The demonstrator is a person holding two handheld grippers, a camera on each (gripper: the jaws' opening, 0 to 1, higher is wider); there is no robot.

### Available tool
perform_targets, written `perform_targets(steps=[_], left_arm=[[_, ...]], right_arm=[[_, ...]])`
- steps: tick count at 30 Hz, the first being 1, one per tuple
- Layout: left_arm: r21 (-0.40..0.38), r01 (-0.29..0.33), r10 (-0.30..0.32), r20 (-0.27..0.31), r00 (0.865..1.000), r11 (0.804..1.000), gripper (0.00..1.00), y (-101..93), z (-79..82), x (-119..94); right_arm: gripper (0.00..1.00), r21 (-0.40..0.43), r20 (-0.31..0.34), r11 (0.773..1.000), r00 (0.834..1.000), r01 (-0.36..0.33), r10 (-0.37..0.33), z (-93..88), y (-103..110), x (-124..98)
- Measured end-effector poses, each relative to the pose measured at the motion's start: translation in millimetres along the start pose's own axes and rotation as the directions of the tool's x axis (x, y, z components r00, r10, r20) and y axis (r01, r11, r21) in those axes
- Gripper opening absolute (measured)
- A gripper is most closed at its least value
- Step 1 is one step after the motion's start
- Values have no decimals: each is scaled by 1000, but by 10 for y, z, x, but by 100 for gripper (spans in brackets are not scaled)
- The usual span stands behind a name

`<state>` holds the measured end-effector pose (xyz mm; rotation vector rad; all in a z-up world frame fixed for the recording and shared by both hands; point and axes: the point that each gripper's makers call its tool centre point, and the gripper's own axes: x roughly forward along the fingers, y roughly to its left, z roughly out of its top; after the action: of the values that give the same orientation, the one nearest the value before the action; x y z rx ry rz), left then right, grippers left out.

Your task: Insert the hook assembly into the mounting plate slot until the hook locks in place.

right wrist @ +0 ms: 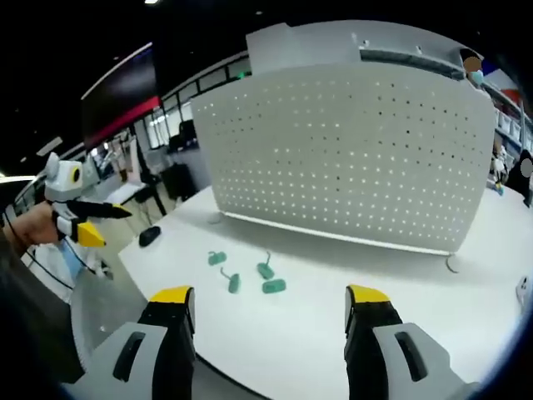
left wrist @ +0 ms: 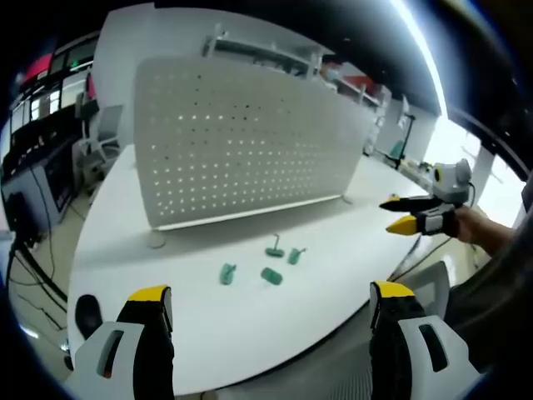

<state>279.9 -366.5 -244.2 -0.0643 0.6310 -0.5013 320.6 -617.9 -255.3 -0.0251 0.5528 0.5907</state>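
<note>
A white perforated mounting plate point(left wrist: 241, 142) point(right wrist: 358, 158) stands upright on the white table point(left wrist: 333, 242) point(right wrist: 333, 333). In front of it lie several small green hook pieces point(left wrist: 271, 276) point(right wrist: 274, 287), loose and close together. My left gripper point(left wrist: 271, 296) hovers open near the table's edge, well short of the hooks, with nothing between its fingers. The right gripper point(right wrist: 270, 297) is open too and holds nothing, on the hooks' near side. Each gripper appears in the other's view: the right one point(left wrist: 393, 214) held off the table's right end, the left one point(right wrist: 112, 227) off its left end.
A black mouse-like object point(left wrist: 87, 315) point(right wrist: 150, 236) rests near the table's left edge. Office chairs and desks point(left wrist: 96, 137) stand behind on the left, with cables point(left wrist: 25, 267) on the floor. A small white item point(right wrist: 525, 292) sits at the table's far right.
</note>
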Motion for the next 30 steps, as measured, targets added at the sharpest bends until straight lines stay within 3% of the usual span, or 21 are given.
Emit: perform_targets(steps=[5,8,15,18,21,24,30], left_arm=[[30,-3,4,-33,999,1000,100,-6,-61,22],[25,10,-9,-44,999,1000,100,-38,-94,37],[26,29,-27,-56,998,999,100,-91,-117,71],[30,37,-36,-50,998,999,100,-113,-103,82],[38,58,-56,-53,997,998,100,-179,-122,110],[41,70,-68,-64,996,997,100,-240,-171,130],[55,81,-75,-89,993,995,100,-236,-223,123]], right_arm=[[72,2,-10,1000,1000,-6,6,-13,2,12],[65,-12,-7,1000,1000,7,-7,3,1,9],[54,-33,-39,997,997,-74,72,-5,231,190],[49,-37,-46,991,991,-130,129,-18,401,346],[43,53,-49,974,973,-222,224,-41,611,479],[34,-26,-89,970,967,-241,238,-106,703,633],[28,-57,-167,959,950,-276,263,-227,870,888]])
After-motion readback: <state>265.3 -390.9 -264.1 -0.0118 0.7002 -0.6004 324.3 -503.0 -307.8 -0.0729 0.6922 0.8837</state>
